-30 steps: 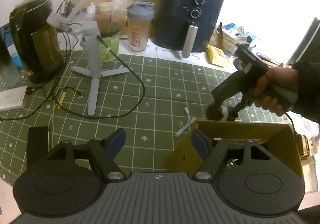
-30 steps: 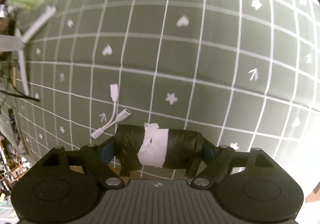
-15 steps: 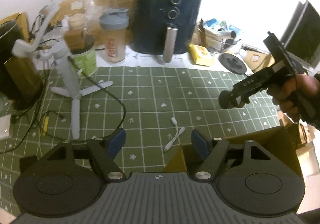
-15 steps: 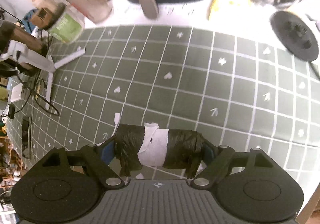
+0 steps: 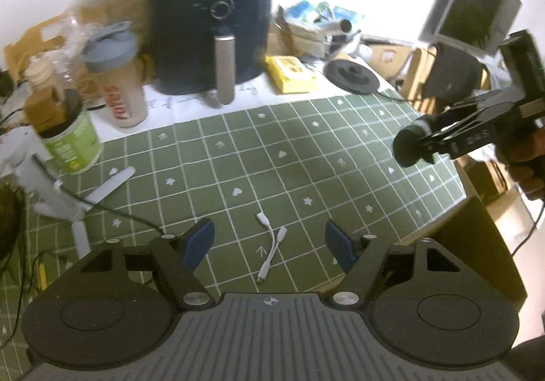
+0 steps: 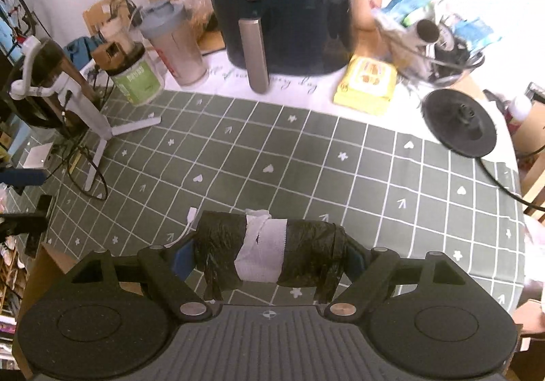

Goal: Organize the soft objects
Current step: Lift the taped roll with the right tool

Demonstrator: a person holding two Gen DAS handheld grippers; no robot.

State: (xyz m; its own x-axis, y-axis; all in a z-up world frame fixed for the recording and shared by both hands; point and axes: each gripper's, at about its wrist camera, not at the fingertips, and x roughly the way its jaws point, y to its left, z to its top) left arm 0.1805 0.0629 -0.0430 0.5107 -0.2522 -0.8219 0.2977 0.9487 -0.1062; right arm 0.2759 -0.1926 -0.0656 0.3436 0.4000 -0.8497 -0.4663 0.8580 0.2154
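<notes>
My right gripper point(image 6: 267, 253) is shut on a black plastic roll with a white tape band point(image 6: 265, 253), held end to end between the blue pads above the green checked cloth point(image 6: 306, 159). In the left wrist view the same roll point(image 5: 410, 146) shows end-on in the right gripper at the right, raised above the cloth's right edge. My left gripper point(image 5: 269, 241) is open and empty, low over the cloth point(image 5: 289, 149). A brown cardboard box point(image 5: 477, 244) stands at the cloth's near right corner, beside the left gripper's right finger.
A small white cable adapter point(image 5: 270, 250) lies on the cloth between my left fingers. A dark air fryer point(image 6: 282, 3), shaker bottle point(image 6: 175, 40), green jar point(image 6: 138, 76), yellow pack point(image 6: 368, 84), black round base point(image 6: 460, 124) and white tripod stand point(image 6: 85, 98) line the back and left.
My right gripper has lifted and tilted up from facing down at the cloth, carrying the roll up and right, away from the box. The left gripper has swung right, staying open.
</notes>
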